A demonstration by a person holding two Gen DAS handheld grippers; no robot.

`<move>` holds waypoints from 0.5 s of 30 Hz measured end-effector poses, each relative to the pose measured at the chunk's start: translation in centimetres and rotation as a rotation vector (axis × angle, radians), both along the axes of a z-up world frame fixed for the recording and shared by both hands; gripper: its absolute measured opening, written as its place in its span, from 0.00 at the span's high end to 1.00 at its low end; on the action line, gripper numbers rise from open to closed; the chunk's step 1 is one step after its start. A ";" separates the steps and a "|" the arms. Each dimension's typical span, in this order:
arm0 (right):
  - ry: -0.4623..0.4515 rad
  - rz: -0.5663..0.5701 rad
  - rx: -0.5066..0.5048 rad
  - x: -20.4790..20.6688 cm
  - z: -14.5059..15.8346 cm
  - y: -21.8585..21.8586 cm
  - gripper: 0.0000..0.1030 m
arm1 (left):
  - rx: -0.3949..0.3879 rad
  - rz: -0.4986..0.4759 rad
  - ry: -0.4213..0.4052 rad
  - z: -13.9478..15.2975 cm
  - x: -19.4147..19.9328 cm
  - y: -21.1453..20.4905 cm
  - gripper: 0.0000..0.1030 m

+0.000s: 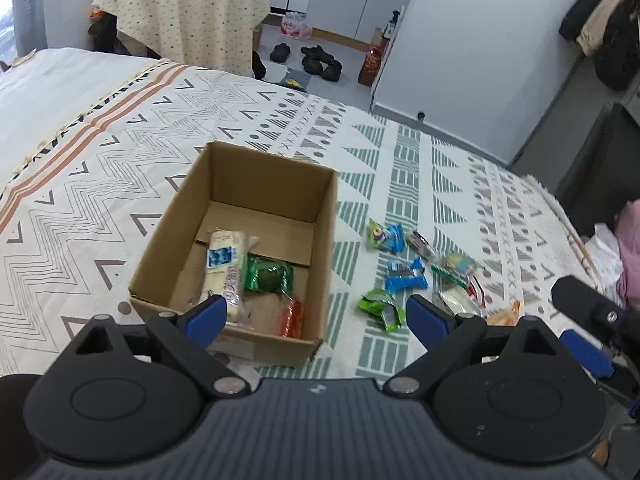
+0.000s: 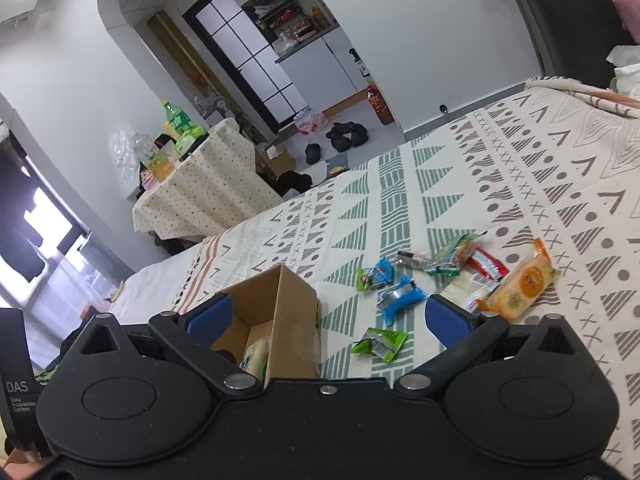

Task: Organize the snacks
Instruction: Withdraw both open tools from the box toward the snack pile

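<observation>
Both tongs spread wide, empty: left tongs (image 1: 316, 314) over the brown cardboard box (image 1: 240, 248) on the patterned bedspread (image 1: 120, 152), w/ a long white snack pack (image 1: 226, 268) & green packet (image 1: 269, 276) inside. Right tongs (image 2: 328, 318) near loose blue/green wrapped snacks (image 2: 400, 296) just beside the box.

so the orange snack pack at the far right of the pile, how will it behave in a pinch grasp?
The orange snack pack looks like a puffy film wrapper, so probably light and likely to crumple. The glossy film may slip. It overlaps a white packet, so pulling it could drag that one along.
</observation>
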State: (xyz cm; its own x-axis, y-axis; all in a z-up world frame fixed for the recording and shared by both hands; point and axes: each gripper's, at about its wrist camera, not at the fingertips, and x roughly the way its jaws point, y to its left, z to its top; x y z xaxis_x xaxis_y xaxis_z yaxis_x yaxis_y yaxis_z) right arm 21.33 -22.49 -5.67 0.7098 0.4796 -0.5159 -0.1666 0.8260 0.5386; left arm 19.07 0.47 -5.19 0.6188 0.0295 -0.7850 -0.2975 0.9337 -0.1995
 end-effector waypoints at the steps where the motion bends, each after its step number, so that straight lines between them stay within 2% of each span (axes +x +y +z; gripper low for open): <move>1: 0.001 -0.002 0.001 -0.1 0.0 -0.3 0.00 | 0.000 -0.005 0.000 0.1 0.0 -0.4 0.07; 4: 0.007 -0.011 0.004 -0.3 0.1 -1.3 0.00 | -0.019 -0.024 -0.025 0.5 -0.2 -1.3 0.07; 15: 0.029 -0.054 -0.003 -0.4 -0.1 -4.9 0.00 | 0.014 -0.063 -0.045 1.0 0.1 -5.4 0.07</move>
